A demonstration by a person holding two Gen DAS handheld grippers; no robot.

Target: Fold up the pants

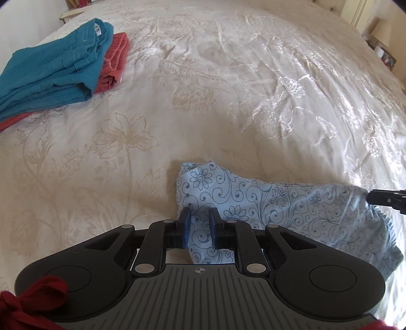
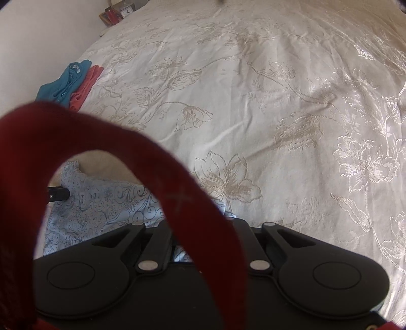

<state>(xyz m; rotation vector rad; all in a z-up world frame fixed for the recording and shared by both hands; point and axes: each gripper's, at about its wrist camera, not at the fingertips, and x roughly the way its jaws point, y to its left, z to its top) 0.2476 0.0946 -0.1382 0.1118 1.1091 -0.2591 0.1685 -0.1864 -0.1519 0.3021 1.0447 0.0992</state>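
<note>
Light blue pants (image 1: 291, 210) with a dark floral print lie bunched on the bed near me. My left gripper (image 1: 200, 226) has its blue pads on either side of a fold of this cloth and is shut on it. The other gripper's black tip (image 1: 385, 200) touches the pants' right end. In the right wrist view the pants (image 2: 101, 203) lie at lower left, and the left gripper's tip (image 2: 58, 194) rests on them. My right gripper's fingers are hidden behind a red strap (image 2: 177, 193), with pale cloth showing between the finger bases.
A cream bedspread (image 1: 228, 101) with embroidered flowers covers the bed. Folded teal pants (image 1: 50, 68) lie on folded red-orange ones (image 1: 114, 61) at the far left; they also show in the right wrist view (image 2: 66, 83). Clutter stands beyond the bed's far corner (image 2: 116, 14).
</note>
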